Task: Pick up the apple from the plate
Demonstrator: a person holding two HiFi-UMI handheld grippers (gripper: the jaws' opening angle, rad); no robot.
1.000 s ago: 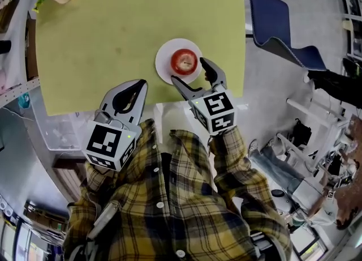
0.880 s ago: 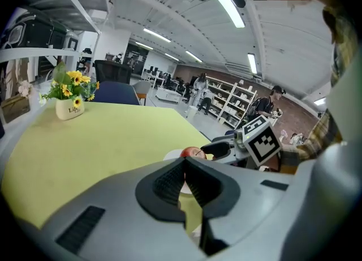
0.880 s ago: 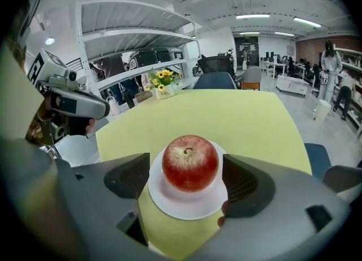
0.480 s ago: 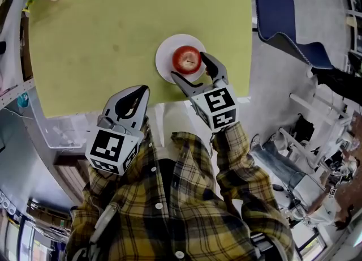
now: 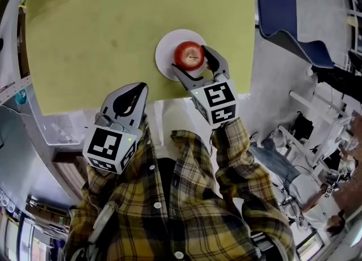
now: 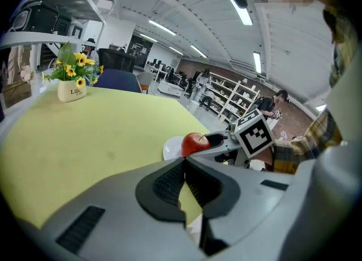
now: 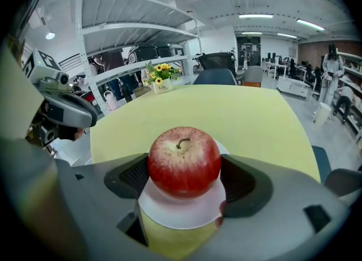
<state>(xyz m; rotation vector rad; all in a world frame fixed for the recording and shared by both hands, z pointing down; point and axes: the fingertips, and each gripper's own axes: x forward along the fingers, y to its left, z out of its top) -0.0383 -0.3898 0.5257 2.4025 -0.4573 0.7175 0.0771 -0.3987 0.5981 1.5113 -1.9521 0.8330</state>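
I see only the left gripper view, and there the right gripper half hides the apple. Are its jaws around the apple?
Observer: Yes. The right gripper has its jaws apart, one on each side of the apple.
Operator: Do the pads touch it?
Observer: I cannot tell; they are very close on both sides.
Operator: Is the apple on the plate?
Observer: Yes, the right gripper view shows it on the white plate, stem up.
Operator: Where is my left gripper?
Observer: The left gripper is over the table's near edge, apart from the plate.
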